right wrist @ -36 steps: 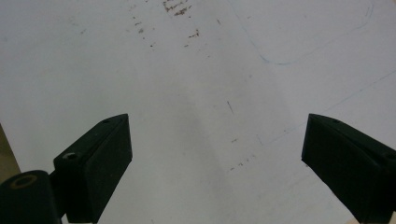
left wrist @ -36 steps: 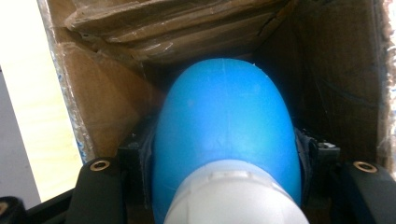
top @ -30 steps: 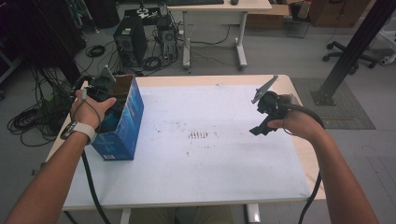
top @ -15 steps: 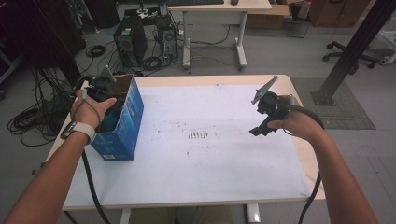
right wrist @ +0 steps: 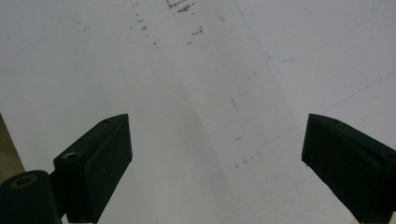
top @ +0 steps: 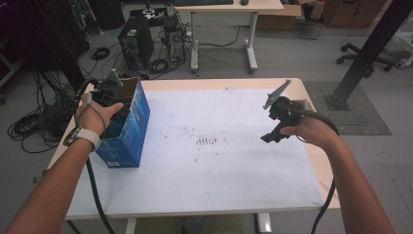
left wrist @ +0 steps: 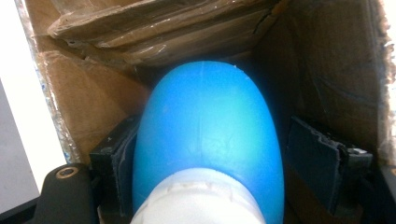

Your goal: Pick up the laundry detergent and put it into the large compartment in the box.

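A blue cardboard box (top: 127, 131) with an open top stands at the table's left edge. My left gripper (top: 108, 92) reaches down into it. Between its black pads (left wrist: 310, 158) stands a blue bottle (left wrist: 210, 135) with a white cap (left wrist: 196, 200), against the box's brown inner wall. The jaws have just been opening; the right pad stands clear of the bottle and the left pad lies close beside it. My right gripper (top: 273, 127) hovers open over the right part of the white table top (right wrist: 215, 70), with nothing between its fingers (right wrist: 98, 158).
The white table top (top: 214, 165) bears small dark marks at its middle. Beyond the far edge stand a desk (top: 229, 9), a computer tower (top: 136, 44) and loose cables on the floor. A black post (top: 365, 53) rises at the right.
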Tool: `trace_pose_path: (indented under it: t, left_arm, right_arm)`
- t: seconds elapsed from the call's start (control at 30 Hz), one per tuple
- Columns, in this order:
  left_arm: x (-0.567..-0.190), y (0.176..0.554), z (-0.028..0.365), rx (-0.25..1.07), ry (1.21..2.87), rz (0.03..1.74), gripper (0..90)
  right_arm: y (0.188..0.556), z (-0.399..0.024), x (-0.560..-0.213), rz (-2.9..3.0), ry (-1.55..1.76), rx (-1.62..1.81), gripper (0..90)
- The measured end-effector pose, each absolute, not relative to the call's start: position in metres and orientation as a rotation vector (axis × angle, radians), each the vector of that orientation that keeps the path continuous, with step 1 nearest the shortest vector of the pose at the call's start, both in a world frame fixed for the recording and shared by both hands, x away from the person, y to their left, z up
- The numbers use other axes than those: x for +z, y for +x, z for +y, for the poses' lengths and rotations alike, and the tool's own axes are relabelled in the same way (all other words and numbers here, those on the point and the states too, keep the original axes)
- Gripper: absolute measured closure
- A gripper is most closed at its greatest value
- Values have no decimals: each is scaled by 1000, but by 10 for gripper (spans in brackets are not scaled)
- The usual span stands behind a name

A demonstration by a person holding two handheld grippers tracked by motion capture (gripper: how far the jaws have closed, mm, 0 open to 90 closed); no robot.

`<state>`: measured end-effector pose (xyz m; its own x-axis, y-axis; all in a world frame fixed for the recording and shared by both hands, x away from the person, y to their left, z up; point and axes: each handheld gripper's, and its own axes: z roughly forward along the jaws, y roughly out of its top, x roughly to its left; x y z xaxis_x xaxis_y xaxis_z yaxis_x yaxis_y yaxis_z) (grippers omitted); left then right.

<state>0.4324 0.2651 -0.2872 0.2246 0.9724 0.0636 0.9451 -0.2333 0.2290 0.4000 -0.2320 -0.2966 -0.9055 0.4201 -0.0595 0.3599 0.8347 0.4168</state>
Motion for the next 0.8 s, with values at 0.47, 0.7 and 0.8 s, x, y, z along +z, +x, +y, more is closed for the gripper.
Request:
trace_pose_path:
  t: [0.47,0.7,0.8]
  left_arm:
    - [-284,429,262,341,2383,1819,210]
    - [-281,427,261,352,2390,1815,203]
    - [-280,426,260,361,2389,1818,205]
  right_arm:
    - [397,-232,-294,2861,605,613,86]
    - [395,-232,-293,2858,605,617,86]
    - [394,-232,-293,2858,600,617,86]
